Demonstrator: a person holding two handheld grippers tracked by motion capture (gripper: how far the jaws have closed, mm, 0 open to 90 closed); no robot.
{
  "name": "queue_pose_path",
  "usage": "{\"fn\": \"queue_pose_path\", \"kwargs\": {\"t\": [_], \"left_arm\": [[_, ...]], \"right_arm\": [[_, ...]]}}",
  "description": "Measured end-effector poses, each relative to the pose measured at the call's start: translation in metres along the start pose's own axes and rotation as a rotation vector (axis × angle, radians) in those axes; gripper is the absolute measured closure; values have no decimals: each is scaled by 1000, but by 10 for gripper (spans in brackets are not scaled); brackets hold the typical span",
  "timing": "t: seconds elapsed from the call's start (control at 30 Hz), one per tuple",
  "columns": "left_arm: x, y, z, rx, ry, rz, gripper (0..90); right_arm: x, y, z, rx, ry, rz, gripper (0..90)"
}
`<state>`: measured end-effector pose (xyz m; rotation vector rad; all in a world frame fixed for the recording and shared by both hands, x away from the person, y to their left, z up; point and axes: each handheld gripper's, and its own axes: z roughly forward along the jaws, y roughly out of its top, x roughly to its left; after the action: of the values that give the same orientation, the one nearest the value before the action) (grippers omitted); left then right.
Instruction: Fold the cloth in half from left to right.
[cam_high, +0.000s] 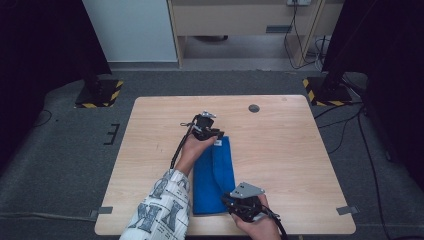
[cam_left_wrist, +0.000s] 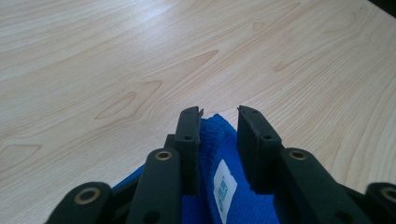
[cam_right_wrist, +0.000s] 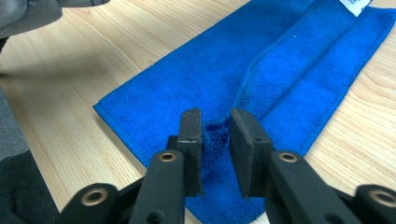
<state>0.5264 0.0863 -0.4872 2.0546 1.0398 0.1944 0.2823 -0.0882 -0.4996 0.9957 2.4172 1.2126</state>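
A blue cloth (cam_high: 214, 172), folded into a long strip, lies on the wooden table (cam_high: 280, 145) and runs from the middle towards the near edge. My left gripper (cam_high: 218, 135) is at its far end. In the left gripper view the jaws of that gripper (cam_left_wrist: 219, 112) stand apart around the cloth's corner (cam_left_wrist: 215, 133), near a white label (cam_left_wrist: 225, 189). My right gripper (cam_high: 228, 201) is at the cloth's near end. Its jaws (cam_right_wrist: 215, 114) stand apart over a small raised ridge of the cloth (cam_right_wrist: 280, 60), and a gap shows beside the ridge.
A dark round grommet (cam_high: 254, 108) sits in the table near its far edge. Two stands with yellow-black striped bases (cam_high: 100, 92) (cam_high: 325, 90) flank the far corners. The left arm's patterned sleeve (cam_high: 160, 210) crosses the near edge. Bare wood lies on both sides of the cloth.
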Motion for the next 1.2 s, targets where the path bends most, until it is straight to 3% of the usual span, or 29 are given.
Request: {"fn": "queue_pose_path", "kwargs": {"t": [0.37,0.47,0.7,1.1,1.2], "left_arm": [[-7,2,1,-8,-28,-10,681],[-10,2,1,-8,-21,10,673],[-14,3,-3,-7,2,56,602],[-20,5,-9,-27,22,129,441],[-22,5,-10,-23,22,143,365]], "right_arm": [[-10,-5,-3,36,-8,55,580],[-13,-7,-3,53,-9,79,532],[-18,-7,-3,47,-32,81,411],[-20,-7,1,35,-48,66,250],[-21,-6,3,39,-53,62,221]]}}
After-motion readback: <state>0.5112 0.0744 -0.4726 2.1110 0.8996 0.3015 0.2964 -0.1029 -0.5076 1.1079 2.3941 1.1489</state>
